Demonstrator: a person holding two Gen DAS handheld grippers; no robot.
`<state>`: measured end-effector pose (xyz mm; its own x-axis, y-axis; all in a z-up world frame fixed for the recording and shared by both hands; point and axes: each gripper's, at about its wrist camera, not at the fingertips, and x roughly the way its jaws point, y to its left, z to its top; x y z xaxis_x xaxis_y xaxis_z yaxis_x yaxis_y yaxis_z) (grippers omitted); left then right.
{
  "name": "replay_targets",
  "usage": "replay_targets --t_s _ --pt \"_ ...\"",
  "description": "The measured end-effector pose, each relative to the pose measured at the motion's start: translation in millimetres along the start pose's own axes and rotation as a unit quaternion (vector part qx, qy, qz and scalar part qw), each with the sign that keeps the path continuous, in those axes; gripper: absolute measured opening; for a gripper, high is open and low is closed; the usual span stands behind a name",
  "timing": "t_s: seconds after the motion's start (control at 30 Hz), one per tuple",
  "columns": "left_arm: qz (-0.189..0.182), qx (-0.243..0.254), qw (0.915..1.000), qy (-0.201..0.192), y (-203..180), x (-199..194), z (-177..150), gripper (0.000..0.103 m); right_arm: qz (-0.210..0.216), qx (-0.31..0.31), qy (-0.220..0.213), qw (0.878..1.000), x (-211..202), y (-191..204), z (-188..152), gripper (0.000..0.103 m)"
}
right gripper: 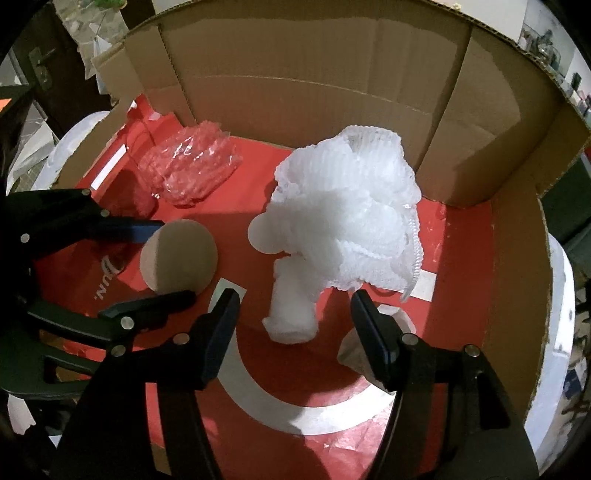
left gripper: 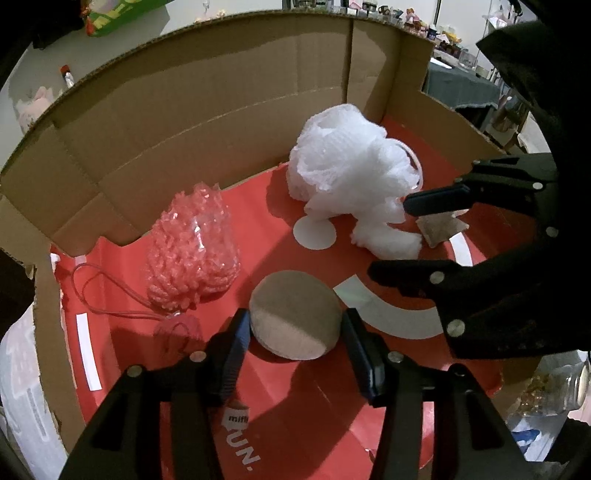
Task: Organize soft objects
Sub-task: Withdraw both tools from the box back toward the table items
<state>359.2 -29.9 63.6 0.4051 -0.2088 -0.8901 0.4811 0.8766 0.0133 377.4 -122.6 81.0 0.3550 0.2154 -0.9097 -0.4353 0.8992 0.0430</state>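
An open cardboard box (left gripper: 221, 122) (right gripper: 314, 92) is lined with red paper. A round beige puff (left gripper: 291, 321) (right gripper: 181, 254) lies on the red paper between the fingers of my left gripper (left gripper: 295, 326) (right gripper: 166, 264). Its pads stand at the puff's edges without squeezing it. A white foam-net bundle (left gripper: 347, 166) (right gripper: 343, 221) sits further back. The bundle's lower roll reaches between the spread fingers of my right gripper (right gripper: 295, 297) (left gripper: 389, 236), and the pads do not touch it. A small beige packet (left gripper: 439, 230) (right gripper: 351, 350) lies by the right gripper's right finger, partly hidden.
A clear bag of pink soft pieces (left gripper: 192, 251) (right gripper: 192, 170) with a pink cord (left gripper: 96, 291) lies at the box's left. The box walls close in the back and both sides. Outside the box are a glass jar (left gripper: 565, 384) and a green package (left gripper: 122, 14).
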Motion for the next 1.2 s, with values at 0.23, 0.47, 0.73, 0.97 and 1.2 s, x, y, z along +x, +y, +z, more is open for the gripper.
replay_targets --t_s 0.23,0.47,0.73,0.97,1.2 --pt "0.0 -0.002 0.9997 -0.024 -5.2 -24.9 -7.4 0.063 -0.015 0.003 -0.014 1.0 -16.2 3.3 -4.3 0.062" --pt "0.0 -0.018 0.997 -0.076 -12.2 -74.5 -21.7 0.08 -0.029 0.007 -0.048 0.998 -60.2 11.4 -13.1 0.07" --pt "0.009 -0.036 0.9873 -0.155 -34.1 -141.7 -48.8 0.097 -0.044 0.011 -0.108 0.993 -130.4 21.9 -38.8 0.078" --pt "0.023 -0.04 0.9725 -0.228 -56.7 -188.8 -82.6 0.103 -0.053 0.017 -0.165 0.985 -182.7 35.4 -77.4 0.081" --pt "0.026 -0.067 0.9559 -0.285 -69.4 -225.7 -124.4 0.103 -0.07 0.018 -0.244 0.967 -229.7 55.7 -132.5 0.081"
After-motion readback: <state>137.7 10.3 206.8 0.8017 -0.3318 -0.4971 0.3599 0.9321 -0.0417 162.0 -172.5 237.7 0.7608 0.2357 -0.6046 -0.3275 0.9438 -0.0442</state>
